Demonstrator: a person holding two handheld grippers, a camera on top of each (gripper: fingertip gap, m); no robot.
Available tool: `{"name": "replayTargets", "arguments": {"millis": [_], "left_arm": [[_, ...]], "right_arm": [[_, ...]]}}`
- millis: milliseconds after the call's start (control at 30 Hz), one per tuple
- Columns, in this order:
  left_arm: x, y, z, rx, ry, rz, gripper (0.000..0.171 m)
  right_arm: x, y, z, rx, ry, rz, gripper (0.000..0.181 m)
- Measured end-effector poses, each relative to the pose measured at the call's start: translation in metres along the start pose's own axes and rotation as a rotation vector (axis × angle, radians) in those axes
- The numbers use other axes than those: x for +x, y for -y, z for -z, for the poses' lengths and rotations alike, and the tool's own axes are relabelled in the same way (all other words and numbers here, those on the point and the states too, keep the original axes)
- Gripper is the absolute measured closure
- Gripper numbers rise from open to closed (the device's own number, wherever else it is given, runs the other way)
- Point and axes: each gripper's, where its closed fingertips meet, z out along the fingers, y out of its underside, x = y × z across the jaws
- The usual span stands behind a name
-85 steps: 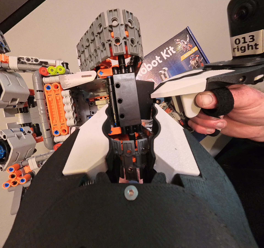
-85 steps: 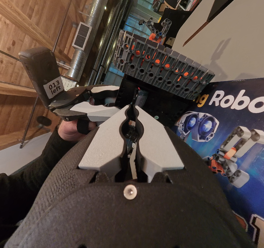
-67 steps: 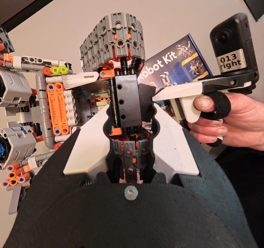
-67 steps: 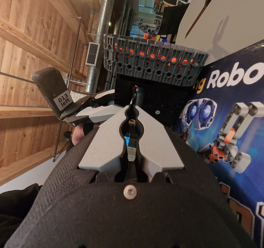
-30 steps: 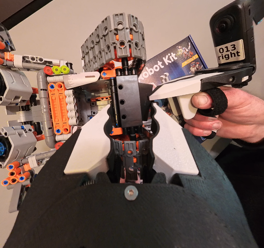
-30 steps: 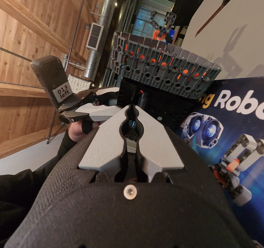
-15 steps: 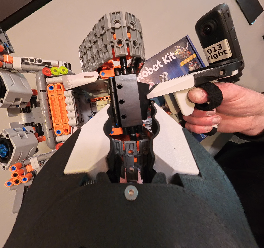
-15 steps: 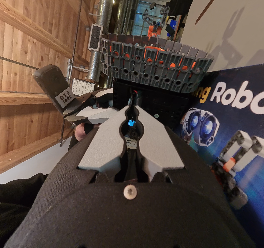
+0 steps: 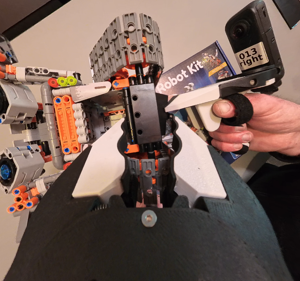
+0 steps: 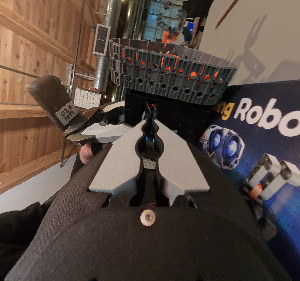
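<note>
A brick-built robot model with grey tracks [image 9: 129, 46] fills the left wrist view. My left gripper [image 9: 149, 120] is shut on the model's black block [image 9: 144, 111], one white finger on each side. My right gripper [image 9: 168, 110], held by a hand [image 9: 267, 124], comes in from the right with its tips at a thin black plate [image 9: 160, 101] on the block's side. In the right wrist view my right gripper [image 10: 149, 121] has its jaws together on that thin plate [image 10: 148, 111], under the track [image 10: 170, 78]. The left gripper [image 10: 123, 119] shows there on the left.
A blue printed kit box [image 9: 194, 72] stands behind the model and fills the right side of the right wrist view [image 10: 243, 127]. The model's orange beams [image 9: 66, 124], grey pods [image 9: 21, 169] and orange darts [image 9: 19, 203] spread left. A pale wall [image 9: 65, 30] is behind.
The right gripper has wobbled up and down and tilted a little while its tips stayed at the black block. The left gripper has kept its hold and barely moved.
</note>
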Motion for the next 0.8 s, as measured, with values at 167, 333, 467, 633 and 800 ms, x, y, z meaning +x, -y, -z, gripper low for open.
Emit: {"name": "replayTargets", "arguments": {"millis": [167, 333, 467, 633, 800], "left_arm": [[-0.002, 0.0, 0.0, 0.002, 0.015, 0.0, 0.12], [-0.004, 0.002, 0.0, 0.014, 0.026, 0.015, 0.12], [-0.004, 0.004, 0.0, 0.027, 0.025, 0.021, 0.121], [-0.007, 0.006, 0.004, 0.053, -0.001, 0.06, 0.121], [-0.007, 0.009, 0.006, 0.075, -0.054, 0.099, 0.12]], "right_arm": [[0.005, 0.001, -0.002, 0.001, -0.053, 0.024, 0.181], [-0.003, 0.001, -0.003, -0.016, -0.012, 0.063, 0.181], [-0.005, 0.002, -0.001, -0.01, 0.018, 0.042, 0.181], [-0.011, -0.001, 0.001, -0.014, 0.063, 0.038, 0.181], [-0.016, 0.001, -0.001, -0.031, 0.114, 0.033, 0.181]]}}
